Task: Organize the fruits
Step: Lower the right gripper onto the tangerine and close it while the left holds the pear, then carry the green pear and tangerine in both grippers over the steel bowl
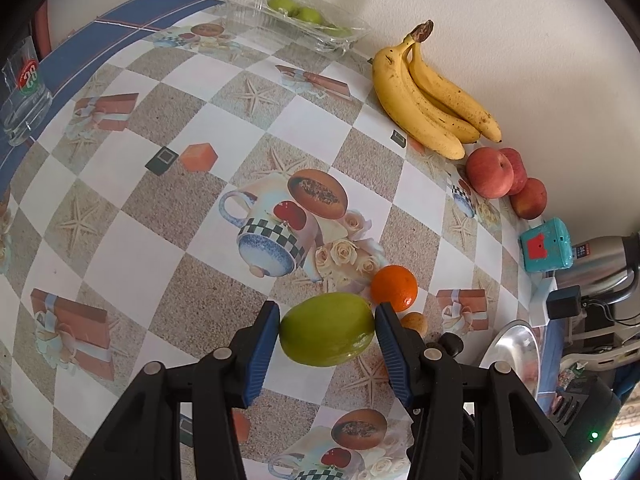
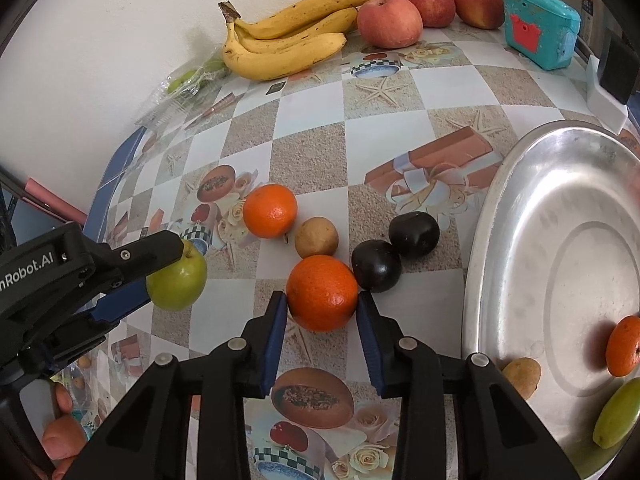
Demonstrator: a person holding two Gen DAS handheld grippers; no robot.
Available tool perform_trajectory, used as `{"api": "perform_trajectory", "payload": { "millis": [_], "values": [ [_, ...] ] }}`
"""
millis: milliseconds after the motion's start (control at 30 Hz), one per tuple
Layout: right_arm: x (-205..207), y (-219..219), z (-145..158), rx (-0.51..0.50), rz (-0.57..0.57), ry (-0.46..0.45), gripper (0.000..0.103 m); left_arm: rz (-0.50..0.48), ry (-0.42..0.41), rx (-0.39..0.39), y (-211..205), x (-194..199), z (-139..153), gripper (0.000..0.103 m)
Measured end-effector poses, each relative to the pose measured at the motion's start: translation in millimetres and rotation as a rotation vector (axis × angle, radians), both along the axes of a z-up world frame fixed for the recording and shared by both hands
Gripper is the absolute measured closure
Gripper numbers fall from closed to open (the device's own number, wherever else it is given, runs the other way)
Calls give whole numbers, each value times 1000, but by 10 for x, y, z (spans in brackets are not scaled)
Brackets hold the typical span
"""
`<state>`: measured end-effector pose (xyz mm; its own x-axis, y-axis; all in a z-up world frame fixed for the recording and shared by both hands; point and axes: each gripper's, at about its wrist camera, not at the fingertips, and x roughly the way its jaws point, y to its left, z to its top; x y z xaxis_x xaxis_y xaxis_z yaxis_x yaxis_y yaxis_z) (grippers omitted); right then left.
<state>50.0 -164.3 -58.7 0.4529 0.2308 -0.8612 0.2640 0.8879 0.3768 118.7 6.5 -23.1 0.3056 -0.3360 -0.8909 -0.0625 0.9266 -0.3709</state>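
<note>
The left gripper (image 1: 327, 330) has its jaws closed on a green pear (image 1: 327, 329), one blue pad against each side, and holds it above the desk (image 1: 132, 240) just left of the loose fruit cluster. The right gripper (image 2: 322, 308) has its jaws set about as wide as the front orange (image 2: 322, 293), with both pads touching its sides; this orange sits at the near edge of the cluster.

In the cluster, counted from the right wrist view: two oranges, the second orange (image 2: 270, 211) lying beyond and to the left of the front one; one small brown fruit (image 2: 316, 237) between them; and two dark plums (image 2: 376, 266), touching each other, just right of the front orange.

The metal tray (image 2: 520, 208) lies right of the cluster and carries three fruits near its near rim: one tray orange (image 2: 624, 346), one brown tray fruit (image 2: 522, 376) and one green tray fruit (image 2: 618, 414).

Far beyond the cluster, along the wall, lie one bunch of three bananas (image 2: 288, 36) and, right of it, three red apples (image 2: 389, 21). A teal toy camera (image 2: 540, 26) stands right of the apples. Left of the bananas a clear plastic box (image 1: 298, 18) holds three green fruits. A drinking glass (image 1: 25, 92) stands at the desk's far left edge in the left wrist view.
</note>
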Motion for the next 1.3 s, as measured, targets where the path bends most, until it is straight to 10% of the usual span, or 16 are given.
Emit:
{"api": "perform_trajectory", "payload": {
  "millis": [1300],
  "values": [
    [-246,-421,474,0,-93,-106,67,-33,-91,-31,-260,-101,379,51]
  ]
}}
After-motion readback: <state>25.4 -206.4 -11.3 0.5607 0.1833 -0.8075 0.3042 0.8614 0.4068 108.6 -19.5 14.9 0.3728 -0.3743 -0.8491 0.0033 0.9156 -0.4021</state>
